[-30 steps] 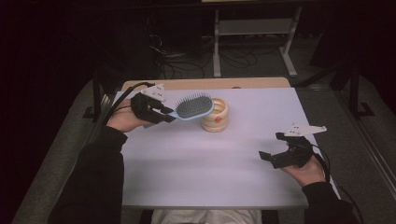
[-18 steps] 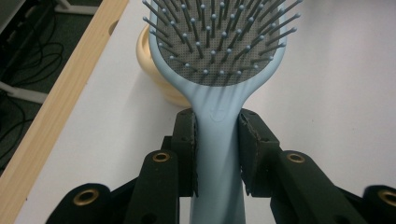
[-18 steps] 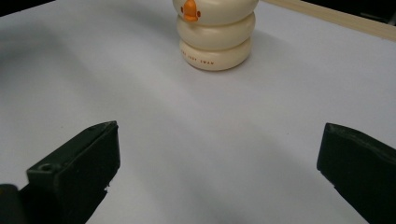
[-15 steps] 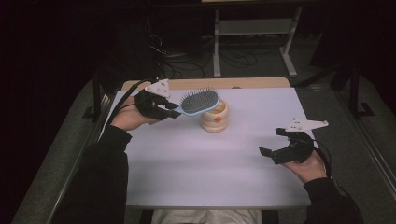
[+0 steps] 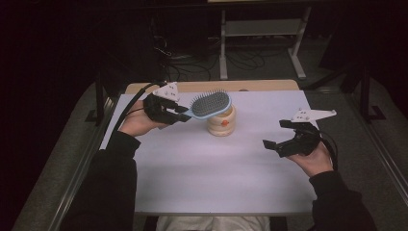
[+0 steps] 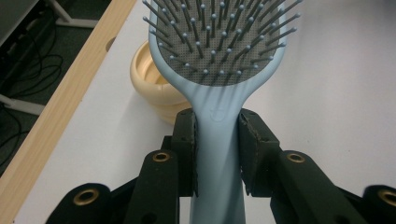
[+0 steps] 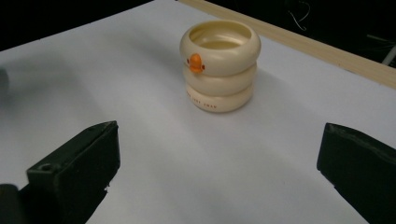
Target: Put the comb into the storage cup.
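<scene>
The table (image 5: 192, 183) is covered by a white sheet, with a strip of bare wood left at its far edge. Toward that far edge a cream cup (image 5: 222, 121) is stood upright, built of three stacked rings with an orange mark on the side and an open mouth. Above it a pale blue brush (image 5: 210, 104) is held in the air, bristles up, its head over the cup's mouth. The brush's handle is pinched between the jaws of the left gripper (image 6: 218, 154), just below the neck. The right gripper (image 5: 272, 144) is held well apart from the cup, over the sheet, jaws spread wide with nothing between them and aimed toward the cup.

The likely aim is judged to be the brush being stood in the cup. The head is seen to be wide against the mouth, so the rim could be caught and the light cup tipped or pushed toward the wooden edge. With the grip so near the neck, the handle end could only be entered after a turn, during which the smooth handle might slip. The cup is steadied by nothing.
</scene>
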Action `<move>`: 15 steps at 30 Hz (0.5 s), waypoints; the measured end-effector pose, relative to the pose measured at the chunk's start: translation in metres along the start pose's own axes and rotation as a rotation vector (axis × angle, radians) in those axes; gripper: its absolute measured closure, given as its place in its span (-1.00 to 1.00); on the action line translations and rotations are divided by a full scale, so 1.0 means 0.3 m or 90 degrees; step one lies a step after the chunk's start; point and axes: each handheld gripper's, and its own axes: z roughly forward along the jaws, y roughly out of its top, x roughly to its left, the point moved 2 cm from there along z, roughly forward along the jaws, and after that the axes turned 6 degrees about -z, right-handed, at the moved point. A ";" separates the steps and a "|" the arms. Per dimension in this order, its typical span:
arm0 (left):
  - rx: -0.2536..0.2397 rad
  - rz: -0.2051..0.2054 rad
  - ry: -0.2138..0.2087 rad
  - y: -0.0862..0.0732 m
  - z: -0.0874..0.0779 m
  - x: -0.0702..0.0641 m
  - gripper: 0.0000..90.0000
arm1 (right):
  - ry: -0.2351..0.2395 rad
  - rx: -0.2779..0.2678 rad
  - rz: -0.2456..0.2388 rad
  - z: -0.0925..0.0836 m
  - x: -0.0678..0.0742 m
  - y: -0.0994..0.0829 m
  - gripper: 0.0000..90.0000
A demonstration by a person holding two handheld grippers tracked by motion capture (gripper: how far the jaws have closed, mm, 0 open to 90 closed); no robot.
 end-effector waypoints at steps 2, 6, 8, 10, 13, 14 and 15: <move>-0.003 0.003 0.002 0.003 -0.001 0.000 0.55 | 0.001 -0.001 -0.003 0.005 0.000 0.020 -1.00; -0.012 -0.002 0.002 0.003 -0.002 0.003 0.55 | 0.005 -0.002 -0.012 0.018 0.001 0.059 -1.00; -0.011 -0.002 0.006 0.003 0.000 0.004 0.55 | 0.007 -0.002 -0.015 0.025 0.001 0.077 -1.00; -0.017 -0.007 0.011 0.003 0.004 0.003 0.55 | 0.008 -0.001 -0.019 0.035 0.002 0.095 -1.00; -0.017 -0.006 0.014 0.005 0.013 -0.002 0.55 | 0.012 0.004 -0.025 0.052 0.003 0.118 -1.00; -0.016 -0.003 0.014 0.006 0.017 -0.004 0.55 | 0.015 0.008 -0.027 0.061 0.003 0.129 -1.00; -0.017 -0.001 0.013 0.009 0.023 -0.007 0.55 | 0.017 0.010 -0.028 0.067 0.003 0.135 -1.00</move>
